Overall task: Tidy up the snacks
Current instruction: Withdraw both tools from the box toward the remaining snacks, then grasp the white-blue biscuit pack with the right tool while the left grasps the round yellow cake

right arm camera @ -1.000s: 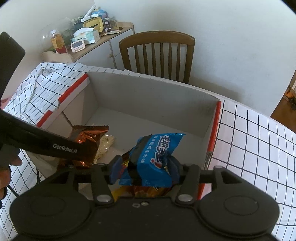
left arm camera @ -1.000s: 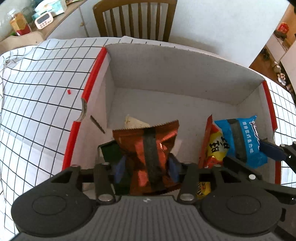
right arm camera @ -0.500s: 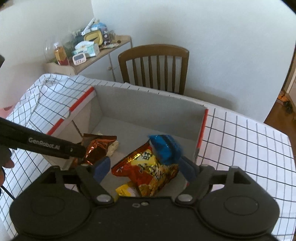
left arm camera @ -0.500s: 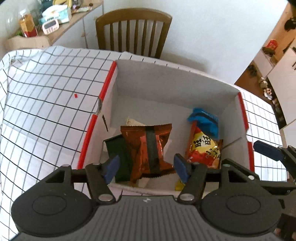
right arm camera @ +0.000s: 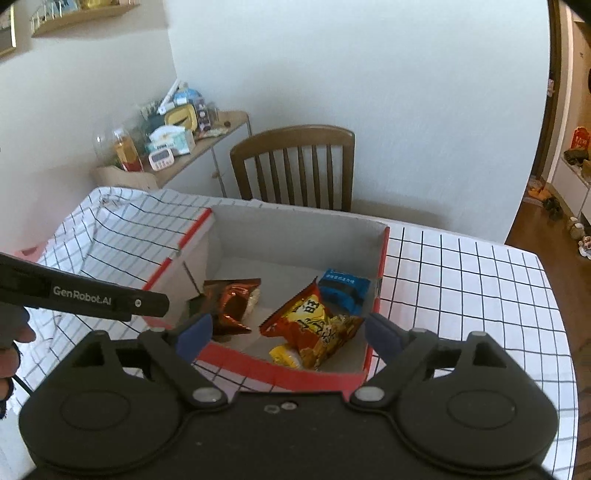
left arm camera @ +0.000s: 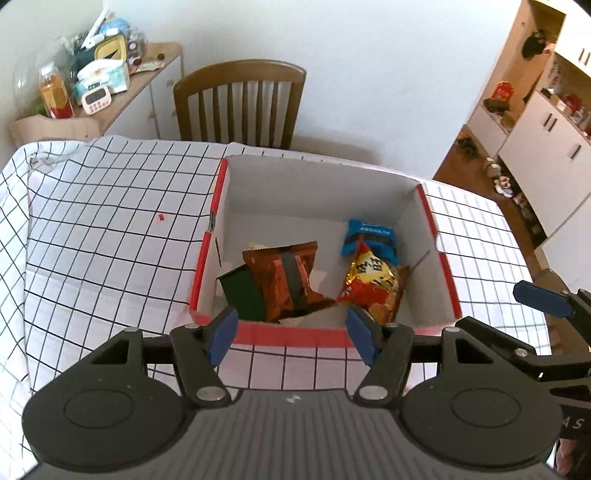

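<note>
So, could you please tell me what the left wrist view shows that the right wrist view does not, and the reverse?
Only the left wrist view shows the dark green packet beside the copper-brown snack bag, a small red scrap on the checked tablecloth, and white cabinets.

Only the right wrist view shows the yellow packet under the orange snack bag and a wall shelf.

Both show the red-edged cardboard box, the blue snack packet and the wooden chair.

Checked tablecloth (left arm camera: 110, 258) under open box (left arm camera: 317, 181)
</note>
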A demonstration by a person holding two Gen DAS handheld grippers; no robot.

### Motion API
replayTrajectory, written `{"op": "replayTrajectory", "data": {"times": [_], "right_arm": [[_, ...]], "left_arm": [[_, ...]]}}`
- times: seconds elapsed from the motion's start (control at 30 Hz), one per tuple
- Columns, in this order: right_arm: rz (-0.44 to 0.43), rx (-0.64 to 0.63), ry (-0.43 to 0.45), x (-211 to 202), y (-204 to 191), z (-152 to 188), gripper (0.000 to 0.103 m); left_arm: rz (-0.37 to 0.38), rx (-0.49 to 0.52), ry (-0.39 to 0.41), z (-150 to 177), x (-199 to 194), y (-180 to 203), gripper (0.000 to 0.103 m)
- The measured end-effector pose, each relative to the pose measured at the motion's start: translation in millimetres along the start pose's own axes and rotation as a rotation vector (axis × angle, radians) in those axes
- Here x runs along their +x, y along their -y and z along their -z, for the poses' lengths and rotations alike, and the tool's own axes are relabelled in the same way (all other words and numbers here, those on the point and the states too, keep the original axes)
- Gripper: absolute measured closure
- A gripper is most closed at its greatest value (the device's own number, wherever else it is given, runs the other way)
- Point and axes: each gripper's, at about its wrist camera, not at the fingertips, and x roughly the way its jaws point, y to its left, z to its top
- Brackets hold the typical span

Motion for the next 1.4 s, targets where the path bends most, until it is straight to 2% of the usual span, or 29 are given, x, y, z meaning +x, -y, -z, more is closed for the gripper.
{"op": "replayTrajectory", "data": {"times": [0.1, 0.33, 0.43, 0.8, 0.97, 1.4], "right_arm": [[0.001, 0.005, 0.018, -14.9, -7.3, 6.7, 0.013], [0.0, 0.023, 0.043, -42.0, -21.1, 26.1, 0.011], [-0.004, 0.04, 0.049, -50.4, -23.7, 35.3, 0.01], [-0.025, 0.076, 0.008, -58.0, -30.2, 86.3, 0.01], [-0.042, 0.043, -0.023, -52.8, -38.5, 112.0, 0.01], [-0.02, -0.119, -0.137, -16.3, -51.5, 156.0, 0.013]], "left_arm": [[0.007, 0.02, 0.011, 8.7, -11.4, -0.3, 0.034], [0.044, 0.053, 0.027, 33.8, -34.1, -6.4, 0.033], [0.062, 0.05, 0.03, 45.4, -41.5, -12.9, 0.027], [0.114, 0.059, -0.003, 94.1, -46.3, -25.9, 0.018], [0.1, 0.052, -0.049, 112.4, -28.8, -27.9, 0.017], [0.009, 0.132, -0.214, 148.2, 37.4, -29.1, 0.017]]}}
